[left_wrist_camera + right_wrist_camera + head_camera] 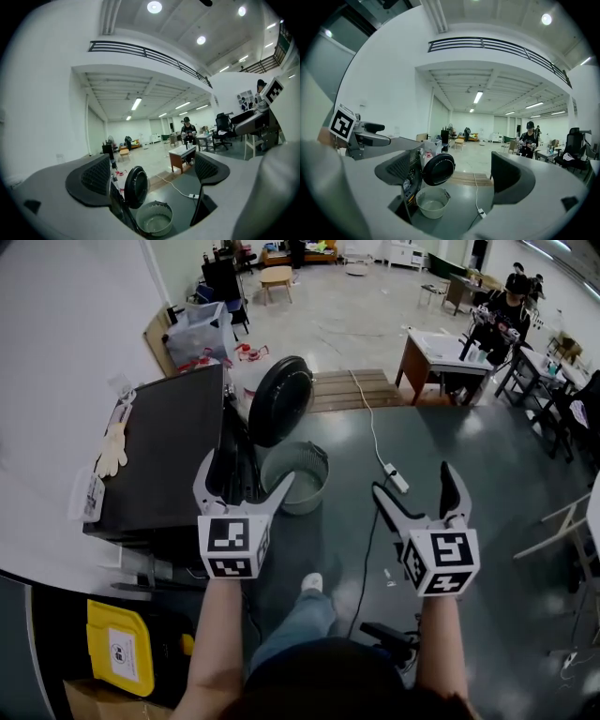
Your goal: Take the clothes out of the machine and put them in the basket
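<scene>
Held out from the person's forearms, the left gripper point(246, 480) and the right gripper point(414, 487) hang side by side at about waist height. Each has its fingers spread wide with only air between them. Their own views confirm it: nothing sits in either gap, just the floor and the room beyond.

Just past the left gripper's tips, the pale round basket point(320, 465) stands on the dark floor. From where I stand it looks empty, its bottom bare in all three views.

Right behind it is the dark machine point(164, 442), with its round door point(279, 399) swung open above the basket. The drum mouth faces away from every view, so I cannot tell what clothes lie inside, and none show anywhere outside it.

A white cable runs to a power strip point(397, 481) lying to the right of the basket.

My reading is that the door is ready and the basket is placed, but no garment has been taken out or dropped in. All the reaching in, pulling out and loading remains.
</scene>
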